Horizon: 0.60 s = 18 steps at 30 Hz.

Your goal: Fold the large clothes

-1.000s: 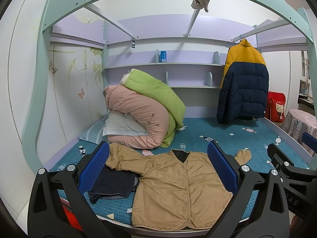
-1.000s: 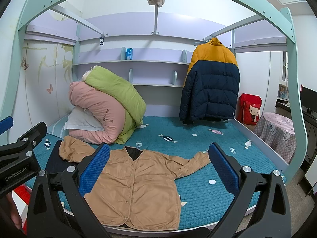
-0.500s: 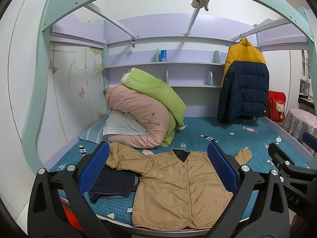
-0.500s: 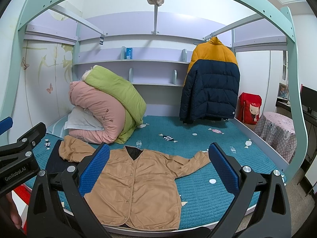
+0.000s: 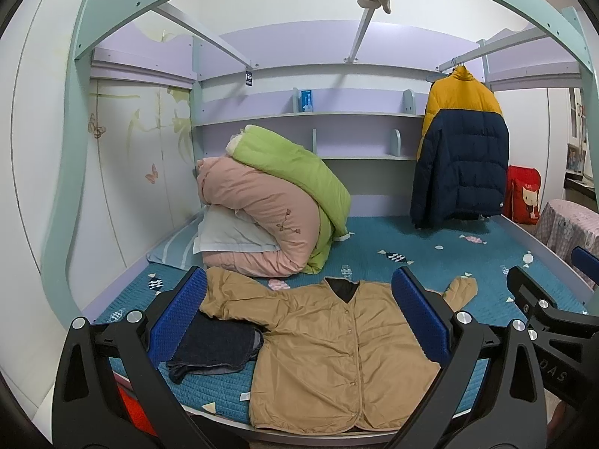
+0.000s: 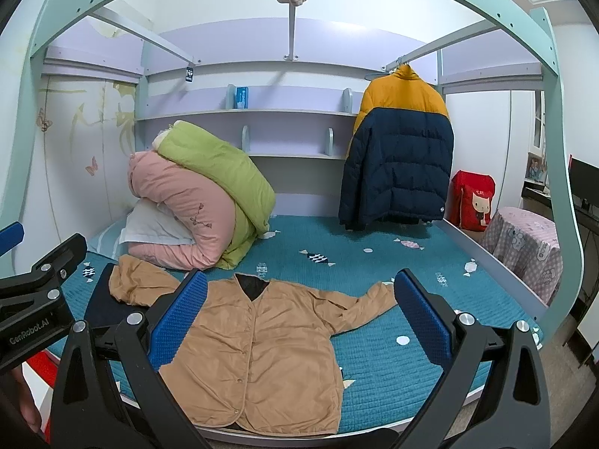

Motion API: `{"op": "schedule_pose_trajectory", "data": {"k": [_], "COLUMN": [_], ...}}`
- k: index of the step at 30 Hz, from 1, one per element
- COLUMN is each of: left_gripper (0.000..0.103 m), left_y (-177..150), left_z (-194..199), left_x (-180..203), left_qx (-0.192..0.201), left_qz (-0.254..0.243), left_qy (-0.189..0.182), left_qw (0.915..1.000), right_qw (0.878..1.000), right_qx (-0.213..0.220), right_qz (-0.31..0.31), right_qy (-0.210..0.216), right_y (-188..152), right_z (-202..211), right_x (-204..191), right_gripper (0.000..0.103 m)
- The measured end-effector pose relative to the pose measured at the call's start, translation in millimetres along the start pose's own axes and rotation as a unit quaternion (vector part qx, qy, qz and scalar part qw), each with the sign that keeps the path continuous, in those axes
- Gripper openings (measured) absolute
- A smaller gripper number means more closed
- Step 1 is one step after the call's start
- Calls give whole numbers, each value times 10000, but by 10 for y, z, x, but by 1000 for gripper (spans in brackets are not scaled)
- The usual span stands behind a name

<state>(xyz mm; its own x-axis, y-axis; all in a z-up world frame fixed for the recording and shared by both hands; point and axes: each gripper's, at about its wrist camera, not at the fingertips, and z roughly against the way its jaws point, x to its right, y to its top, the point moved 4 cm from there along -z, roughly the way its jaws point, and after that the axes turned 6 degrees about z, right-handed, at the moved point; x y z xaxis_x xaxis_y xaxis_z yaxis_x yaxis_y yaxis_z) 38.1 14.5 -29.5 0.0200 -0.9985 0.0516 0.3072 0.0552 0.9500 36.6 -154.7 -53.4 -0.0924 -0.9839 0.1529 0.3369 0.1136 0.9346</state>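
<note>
A tan button-front jacket (image 5: pixel 329 351) lies flat, front up, on the teal bed (image 5: pixel 430 247), hem at the near edge, sleeves spread to both sides. It also shows in the right wrist view (image 6: pixel 262 344). Its left sleeve lies over a folded dark garment (image 5: pixel 217 344). My left gripper (image 5: pixel 299 310) is open and empty, held in front of the bed above the jacket. My right gripper (image 6: pixel 299 310) is open and empty, to the right of the left one, also short of the bed.
Rolled pink and green quilts (image 5: pixel 269 209) with a pillow sit at the back left of the bed. A yellow and navy puffer jacket (image 5: pixel 460 149) hangs at the back right. A red bag (image 6: pixel 473 200) and a covered stool (image 6: pixel 524 247) stand right of the bed.
</note>
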Motion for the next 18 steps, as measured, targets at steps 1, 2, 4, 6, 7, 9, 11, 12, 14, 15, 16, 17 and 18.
{"op": "schedule_pose_trajectory", "data": {"k": [1,2,4,6,7,9,11,12,14,15,16,17,18], "left_gripper": [99,99,99,99,99,99,99,99,99,99,99,99,99], "left_y": [-24,-45,-66,-70,-65,-54,-70,-71,-98,-105,-120,-137,-148], "left_z": [-17,-31,-96,-158,-208,-242,-302,-338,-420,-466,-520,-573,-631], "left_x": [-1,-16,-10,41,70,80,98,117,124,135,138,151,166], "left_qx": [-11,-31,-74,-128,-162,-215,-275,-307,-383,-422,-476,-528,-582], "left_qz": [-4,-11,-31,-64,-85,-104,-128,-136,-156,-166,-179,-190,-199], "left_qy": [-1,0,5,14,13,18,21,25,31,37,41,44,40], "left_qw": [10000,10000,10000,9999,9998,9997,9995,9994,9991,9990,9987,9984,9981], "right_qw": [10000,10000,10000,9999,9999,9998,9996,9995,9992,9991,9989,9986,9984], "right_qx": [-10,-26,-68,-117,-140,-190,-256,-294,-369,-408,-450,-497,-543], "right_qz": [-8,-14,-27,-35,-45,-61,-77,-86,-103,-114,-124,-134,-141], "right_qy": [0,5,11,18,24,27,43,46,57,64,69,76,83], "right_y": [-20,-36,-35,-52,-54,-62,-91,-81,-112,-124,-143,-162,-172], "right_z": [-17,-32,-91,-141,-160,-213,-276,-306,-386,-425,-469,-520,-569], "right_x": [5,4,21,15,22,38,46,58,59,65,66,69,73], "right_gripper": [96,96,96,96,96,96,96,96,96,96,96,96,96]}}
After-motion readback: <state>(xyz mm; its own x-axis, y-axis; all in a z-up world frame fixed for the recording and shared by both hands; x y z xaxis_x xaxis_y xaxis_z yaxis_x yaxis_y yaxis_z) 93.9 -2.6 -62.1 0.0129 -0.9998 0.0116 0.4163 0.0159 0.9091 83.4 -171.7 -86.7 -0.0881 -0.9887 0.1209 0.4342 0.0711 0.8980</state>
